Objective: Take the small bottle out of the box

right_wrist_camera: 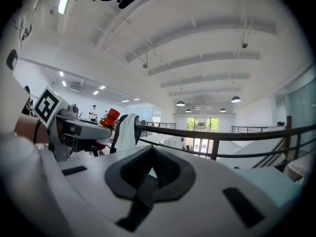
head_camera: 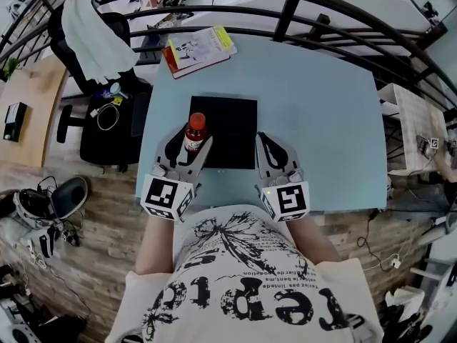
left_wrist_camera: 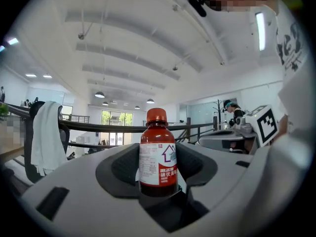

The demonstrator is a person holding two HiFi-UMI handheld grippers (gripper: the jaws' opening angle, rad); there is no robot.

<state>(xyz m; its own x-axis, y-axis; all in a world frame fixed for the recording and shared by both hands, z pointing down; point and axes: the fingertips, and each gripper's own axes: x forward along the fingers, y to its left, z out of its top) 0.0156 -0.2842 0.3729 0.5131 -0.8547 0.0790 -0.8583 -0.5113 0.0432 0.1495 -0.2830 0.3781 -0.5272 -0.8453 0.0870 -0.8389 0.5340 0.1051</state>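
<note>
Small bottle (left_wrist_camera: 158,154) – red cap, white label – is pinched upright between the jaws of the left gripper (head_camera: 191,148) at the left edge of the black box (head_camera: 232,131), which is set on the blue table (head_camera: 314,106). Right gripper (right_wrist_camera: 148,179) jaws are pressed together – nothing is held – by the box's right edge.

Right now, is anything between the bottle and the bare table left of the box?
Nothing visible does. The left gripper holds the small bottle at the black box's left edge; the table beside it is bare, the book lies far off.
</note>
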